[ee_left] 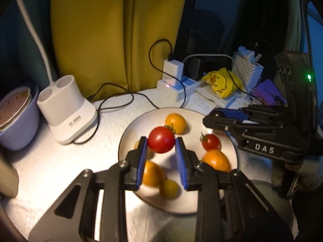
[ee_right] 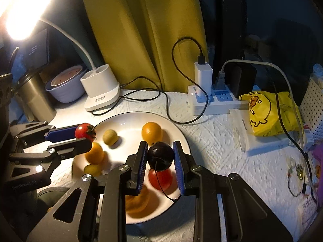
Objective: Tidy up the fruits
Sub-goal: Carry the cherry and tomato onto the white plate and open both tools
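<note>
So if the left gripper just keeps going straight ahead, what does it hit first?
The left gripper, shut on a red tomato, points across the plate. Straight ahead, the orange fruit at the far rim comes first, probably, though depth is hard to judge.

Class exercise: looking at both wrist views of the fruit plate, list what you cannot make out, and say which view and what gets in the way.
- Left wrist view: the fruits behind the left gripper are motion-blurred and partly hidden by its fingers; their kind is unclear.
- Left wrist view: what the right gripper holds is hidden by its own body.
- Right wrist view: the orange fruit near the plate edge is blurred and partly covered by the right gripper.
- Right wrist view: the dark round fruit is shadowed; its colour is uncertain.
</note>
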### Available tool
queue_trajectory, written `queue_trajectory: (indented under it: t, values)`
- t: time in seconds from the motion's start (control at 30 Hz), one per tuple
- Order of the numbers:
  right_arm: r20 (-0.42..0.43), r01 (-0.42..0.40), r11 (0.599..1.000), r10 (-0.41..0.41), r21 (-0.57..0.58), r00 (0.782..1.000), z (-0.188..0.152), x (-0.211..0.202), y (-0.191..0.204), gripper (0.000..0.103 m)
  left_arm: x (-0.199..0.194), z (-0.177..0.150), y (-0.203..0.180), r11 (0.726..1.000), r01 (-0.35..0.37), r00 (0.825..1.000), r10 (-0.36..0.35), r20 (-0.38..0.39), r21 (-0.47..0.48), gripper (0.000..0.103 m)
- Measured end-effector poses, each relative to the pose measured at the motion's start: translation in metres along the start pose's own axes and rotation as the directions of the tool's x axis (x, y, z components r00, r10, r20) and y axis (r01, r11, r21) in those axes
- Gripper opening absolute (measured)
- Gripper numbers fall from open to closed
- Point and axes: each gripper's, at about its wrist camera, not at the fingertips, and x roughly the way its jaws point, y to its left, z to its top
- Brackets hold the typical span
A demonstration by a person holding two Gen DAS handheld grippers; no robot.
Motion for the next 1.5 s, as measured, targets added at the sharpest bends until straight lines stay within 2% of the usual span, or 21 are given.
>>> queue_trajectory:
  t: [0.37,0.77,0.9,1.03,1.5]
  values:
    - [-0.016,0.025,1.0,-0.025,0.006,1.0,0.002,0.027,-0.007,0.027,0.037,0.012,0.007,1.0,0.007,0.999,-0.007,-0.033,-0.011,0.029]
    - [-0.024,0.038,0.999,-0.038,0.01,0.999,0.0,0.034,-0.009,0.028,0.05,0.011,0.012,0.999,-0.005,0.999,0.004,-0.053,-0.034,0.03]
    - [-0.016,0.044,0.999,-0.044,0.015,0.999,0.0,0.032,-0.009,0.028,0.044,0.011,0.016,0.999,-0.015,0.999,0.013,-0.04,-0.052,0.031]
    - [-0.006,0.052,0.998,-0.052,0.019,0.999,0.001,0.028,-0.009,0.036,0.03,0.014,0.018,0.998,-0.024,1.0,0.023,-0.013,-0.063,0.032]
    - [0.044,0.044,0.999,-0.045,0.021,0.998,0.003,-0.009,0.006,0.037,-0.024,0.003,0.007,0.995,-0.031,0.998,0.036,0.055,-0.094,0.042]
